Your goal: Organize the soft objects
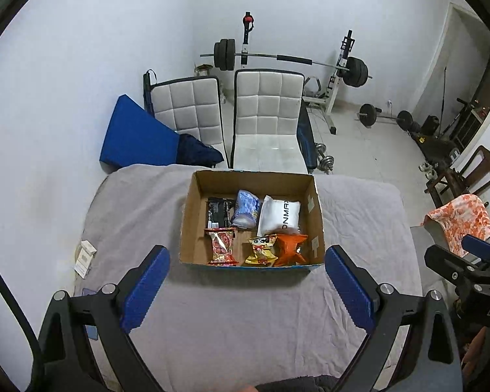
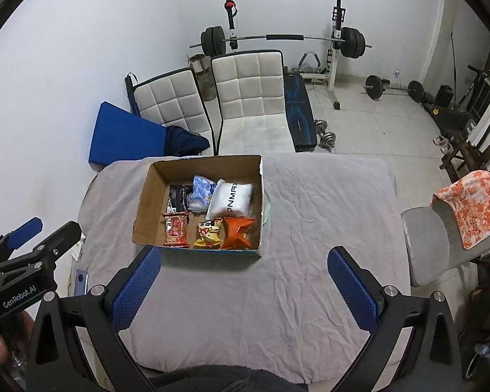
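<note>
Left wrist view: my left gripper [image 1: 246,261] hangs with fingers wide apart and nothing in them; the cardboard box [image 1: 192,215] of soft packets sits ahead, its near wall between the fingertips. Right wrist view: my right gripper [image 2: 243,261] is spread and bare too; the box [image 2: 143,210] lies ahead, beyond my left finger [image 2: 137,285].

Left tongs [image 1: 246,268] gape wide above the grey-clothed desk [image 1: 245,320], holding nothing; just ahead sits a cardboard box [image 1: 192,225] of snack packets [image 1: 221,248].
</note>
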`<state>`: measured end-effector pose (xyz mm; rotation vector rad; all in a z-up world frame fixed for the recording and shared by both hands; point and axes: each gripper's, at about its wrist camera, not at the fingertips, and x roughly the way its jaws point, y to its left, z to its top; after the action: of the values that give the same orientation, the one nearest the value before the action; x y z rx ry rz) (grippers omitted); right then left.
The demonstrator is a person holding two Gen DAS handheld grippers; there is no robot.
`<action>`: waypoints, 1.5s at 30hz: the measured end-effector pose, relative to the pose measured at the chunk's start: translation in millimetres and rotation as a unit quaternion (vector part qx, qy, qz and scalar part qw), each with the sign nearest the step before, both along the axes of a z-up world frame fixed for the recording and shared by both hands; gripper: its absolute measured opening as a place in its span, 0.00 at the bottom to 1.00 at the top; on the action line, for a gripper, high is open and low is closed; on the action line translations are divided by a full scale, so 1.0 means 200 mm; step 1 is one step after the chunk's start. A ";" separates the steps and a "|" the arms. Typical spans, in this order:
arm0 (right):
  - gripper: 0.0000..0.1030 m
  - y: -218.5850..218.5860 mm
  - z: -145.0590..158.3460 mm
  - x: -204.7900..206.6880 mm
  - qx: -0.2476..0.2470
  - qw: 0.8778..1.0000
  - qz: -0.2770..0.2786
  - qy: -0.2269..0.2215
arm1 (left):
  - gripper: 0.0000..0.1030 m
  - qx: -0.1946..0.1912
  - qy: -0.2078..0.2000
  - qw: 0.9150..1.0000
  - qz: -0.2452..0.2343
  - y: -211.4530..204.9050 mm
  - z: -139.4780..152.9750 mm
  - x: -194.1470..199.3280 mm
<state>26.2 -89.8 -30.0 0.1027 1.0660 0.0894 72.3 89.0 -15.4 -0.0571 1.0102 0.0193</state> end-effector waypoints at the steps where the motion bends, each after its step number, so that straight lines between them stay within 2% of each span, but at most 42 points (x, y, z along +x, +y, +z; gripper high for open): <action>1: 1.00 0.00 0.01 -0.01 0.001 1.000 0.000 0.000 | 0.95 -0.001 0.000 1.000 0.000 0.00 0.00 0.00; 14: 1.00 -0.03 0.04 -0.07 -0.006 1.000 -0.008 -0.004 | 0.95 0.005 -0.007 1.000 -0.025 -0.08 0.06 -0.06; 45: 1.00 -0.04 0.03 -0.06 -0.014 1.000 -0.008 -0.005 | 0.95 0.002 -0.005 1.000 -0.020 -0.09 0.04 -0.07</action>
<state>13.8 -97.6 -23.9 0.0852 1.0556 0.0604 59.2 71.2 -7.2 -0.0333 1.0020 -0.0165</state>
